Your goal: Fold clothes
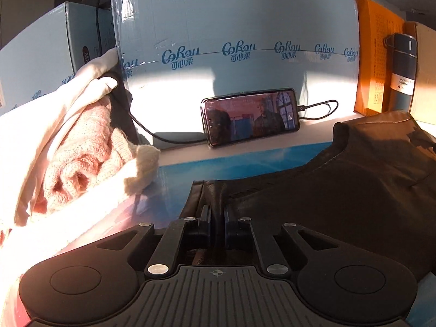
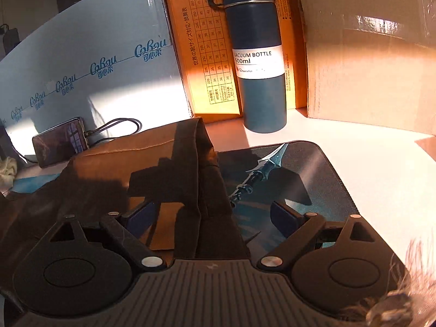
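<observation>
A dark brown garment (image 1: 354, 179) lies across the blue desk mat (image 1: 231, 163). My left gripper (image 1: 217, 219) is shut on a fold at the garment's near left edge. In the right wrist view the same dark garment (image 2: 109, 169) spreads to the left, with a raised ridge of cloth (image 2: 207, 179) running between the fingers. My right gripper (image 2: 215, 215) is open, its fingers on either side of that ridge, just above the desk mat (image 2: 313, 169).
A pile of pink and cream knitwear (image 1: 76, 158) sits at the left. A phone (image 1: 250, 117) on a cable leans on a blue-grey box (image 1: 231, 27). A dark vacuum bottle (image 2: 256, 54) stands before an orange box (image 2: 201, 54) and a cardboard box (image 2: 368, 62).
</observation>
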Demonstrator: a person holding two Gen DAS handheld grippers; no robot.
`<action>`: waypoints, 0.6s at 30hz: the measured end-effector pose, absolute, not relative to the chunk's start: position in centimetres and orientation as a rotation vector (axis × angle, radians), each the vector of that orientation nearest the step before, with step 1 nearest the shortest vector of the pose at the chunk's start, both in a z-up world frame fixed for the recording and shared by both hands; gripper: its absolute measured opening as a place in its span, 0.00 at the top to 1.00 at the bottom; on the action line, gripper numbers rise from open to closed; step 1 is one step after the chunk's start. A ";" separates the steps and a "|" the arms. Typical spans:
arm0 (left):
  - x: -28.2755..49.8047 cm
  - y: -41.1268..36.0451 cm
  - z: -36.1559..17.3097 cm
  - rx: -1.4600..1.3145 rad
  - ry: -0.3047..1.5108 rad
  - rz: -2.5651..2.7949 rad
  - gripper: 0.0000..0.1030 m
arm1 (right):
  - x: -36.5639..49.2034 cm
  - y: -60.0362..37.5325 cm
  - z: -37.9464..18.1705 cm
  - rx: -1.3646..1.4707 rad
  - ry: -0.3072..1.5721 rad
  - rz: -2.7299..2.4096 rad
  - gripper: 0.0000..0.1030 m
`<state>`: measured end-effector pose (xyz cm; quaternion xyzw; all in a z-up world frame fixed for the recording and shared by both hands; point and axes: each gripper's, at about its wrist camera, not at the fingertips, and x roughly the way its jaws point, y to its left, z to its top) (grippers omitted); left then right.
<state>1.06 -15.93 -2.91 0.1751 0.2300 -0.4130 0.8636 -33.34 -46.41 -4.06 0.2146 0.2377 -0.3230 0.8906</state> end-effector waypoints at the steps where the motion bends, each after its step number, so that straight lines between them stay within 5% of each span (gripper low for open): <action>1: 1.1 -15.9 -2.9 0.366 0.482 -0.862 0.86 | -33.4 -46.4 -4.1 0.452 0.490 -0.679 0.14; 6: 1.3 -15.7 -3.1 0.359 0.494 -0.857 0.83 | -33.3 -45.1 -4.0 0.378 0.528 -0.697 0.56; 7: 1.3 -15.6 -3.1 0.358 0.496 -0.859 0.83 | -33.3 -44.6 -4.0 0.353 0.538 -0.692 0.58; 12: 1.6 -15.6 -3.1 0.336 0.504 -0.866 0.82 | -34.2 -42.4 -3.9 0.301 0.562 -0.681 0.59; 16: 2.3 -14.5 -2.5 0.249 0.516 -0.844 0.60 | -34.9 -42.1 -3.3 0.309 0.530 -0.718 0.57; 18: 2.6 -13.2 -1.9 0.162 0.542 -0.818 0.50 | -35.2 -41.5 -2.7 0.296 0.488 -0.762 0.45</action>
